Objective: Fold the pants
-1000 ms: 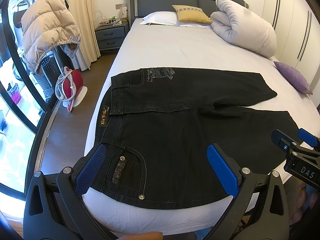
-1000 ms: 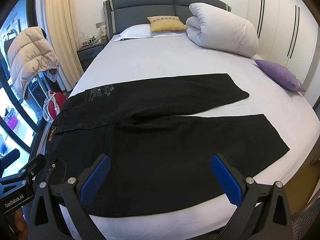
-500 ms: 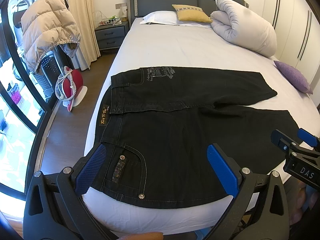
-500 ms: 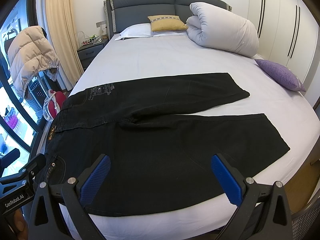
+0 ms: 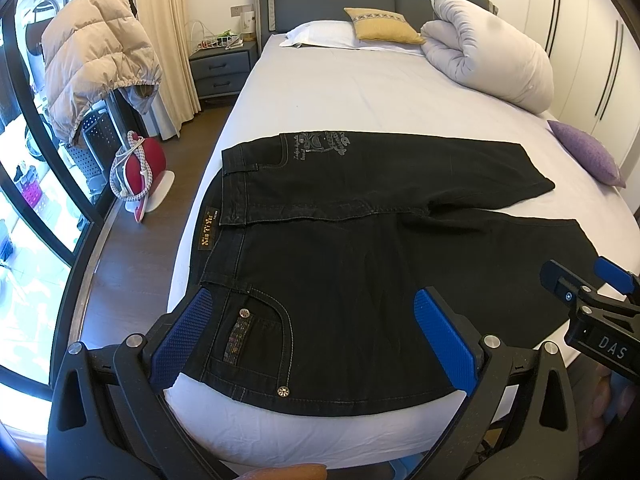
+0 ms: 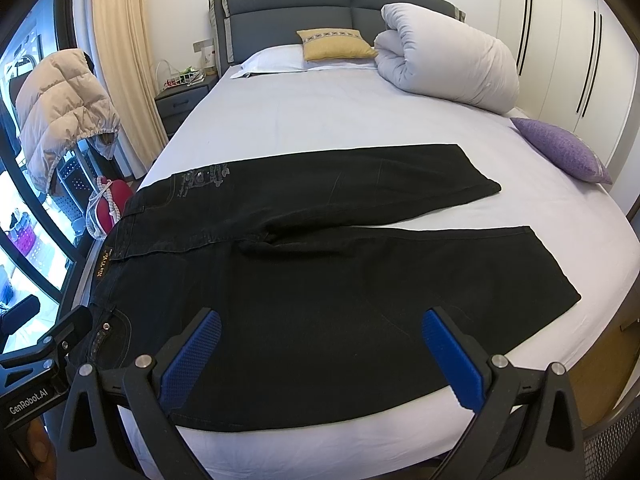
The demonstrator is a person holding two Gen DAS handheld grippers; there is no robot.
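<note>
Black jeans [image 5: 360,240] [image 6: 320,272] lie flat across the foot of the bed, waistband at the left edge, both legs spread toward the right. The far leg [image 6: 360,176] angles away from the near leg [image 6: 440,280]. My left gripper [image 5: 316,328] hovers open over the near waist pocket, nothing between its blue pads. Open too, my right gripper [image 6: 320,352] hangs above the near leg's thigh. The right gripper's tips [image 5: 576,276] show at the right edge of the left wrist view; the left gripper's body [image 6: 44,356] shows at the lower left of the right wrist view.
The bed [image 5: 340,96] carries a rolled white duvet [image 5: 492,48], a yellow cushion [image 5: 380,24], a white pillow [image 6: 272,60] and a purple cushion [image 6: 560,148]. Left of it stand a nightstand [image 5: 220,68], a hung puffer jacket [image 5: 88,64] and a red iron [image 5: 140,164].
Both views have shifted only very slightly. The jeans lie as before and both grippers stay open.
</note>
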